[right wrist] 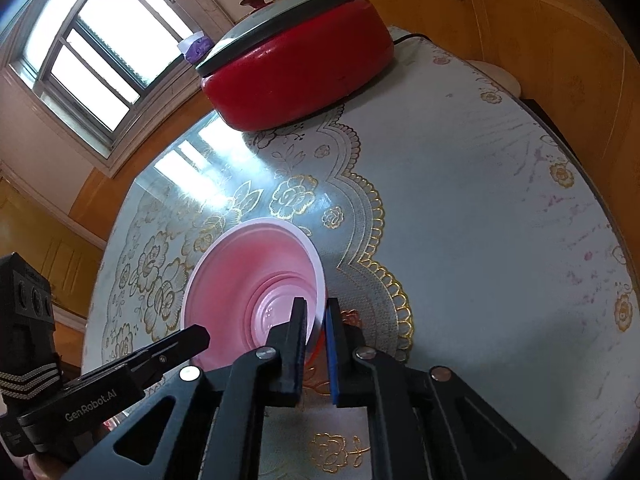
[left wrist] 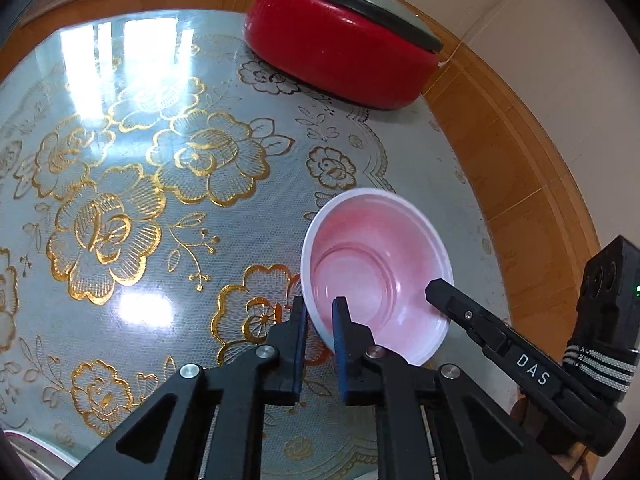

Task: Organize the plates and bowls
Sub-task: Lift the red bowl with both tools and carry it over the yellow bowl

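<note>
Pink plastic bowl [left wrist: 376, 276] sits pinched between both your grippers: your left gripper [left wrist: 320, 320] and right gripper [right wrist: 316, 320] each clamp narrowly on opposite rim edges above the floral table [left wrist: 160, 200].

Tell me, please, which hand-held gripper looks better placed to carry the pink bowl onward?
Either, though probably the right hand-held gripper: both clamp the pink bowl on opposite rims, the left hand-held gripper too, but the open table lies on the right one's side.

Bowl [left wrist: 376, 276] near table [left wrist: 120, 184] edge; pot [left wrist: 340, 52] behind it; both grippers [left wrist: 320, 320] [right wrist: 316, 320] at bowl rim, opposite sides.
</note>
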### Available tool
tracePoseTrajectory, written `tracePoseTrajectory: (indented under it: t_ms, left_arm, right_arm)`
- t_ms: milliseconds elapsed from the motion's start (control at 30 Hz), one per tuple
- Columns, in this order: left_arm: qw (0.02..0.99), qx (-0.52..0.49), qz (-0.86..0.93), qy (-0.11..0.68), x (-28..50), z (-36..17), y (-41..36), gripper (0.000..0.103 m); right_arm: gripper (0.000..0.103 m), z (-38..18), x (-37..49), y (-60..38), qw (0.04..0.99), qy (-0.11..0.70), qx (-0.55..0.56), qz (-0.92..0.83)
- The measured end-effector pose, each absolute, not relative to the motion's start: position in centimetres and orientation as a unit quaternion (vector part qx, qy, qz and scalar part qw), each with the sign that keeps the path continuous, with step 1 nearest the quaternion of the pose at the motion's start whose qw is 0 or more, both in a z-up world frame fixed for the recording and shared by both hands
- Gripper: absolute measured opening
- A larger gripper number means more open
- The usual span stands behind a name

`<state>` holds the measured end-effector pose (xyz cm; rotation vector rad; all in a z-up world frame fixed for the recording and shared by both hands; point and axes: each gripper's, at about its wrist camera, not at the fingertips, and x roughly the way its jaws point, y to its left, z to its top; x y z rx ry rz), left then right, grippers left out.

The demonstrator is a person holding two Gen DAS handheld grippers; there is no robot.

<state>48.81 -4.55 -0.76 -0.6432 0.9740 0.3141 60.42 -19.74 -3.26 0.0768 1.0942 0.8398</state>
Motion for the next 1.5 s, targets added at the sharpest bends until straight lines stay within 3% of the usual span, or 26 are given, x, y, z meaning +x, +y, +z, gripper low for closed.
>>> tracePoseTrajectory:
  t_ms: [900, 1500]
  left_arm:
    - [0.855, -0.273, 0.079, 0.433, 39.0, 5.0, -8.9, 0.012]
    - [0.847, -0.267, 0.012, 0.46, 32.2, 4.3, -12.4, 0.012]
  right_arm:
    - [0.006, 4.1, 51.9, -26.0, 0.771, 0.451, 0.04, 0.448]
    - [0.007, 3.0, 45.2, -30.9, 0.747, 0.484, 0.044, 0.453]
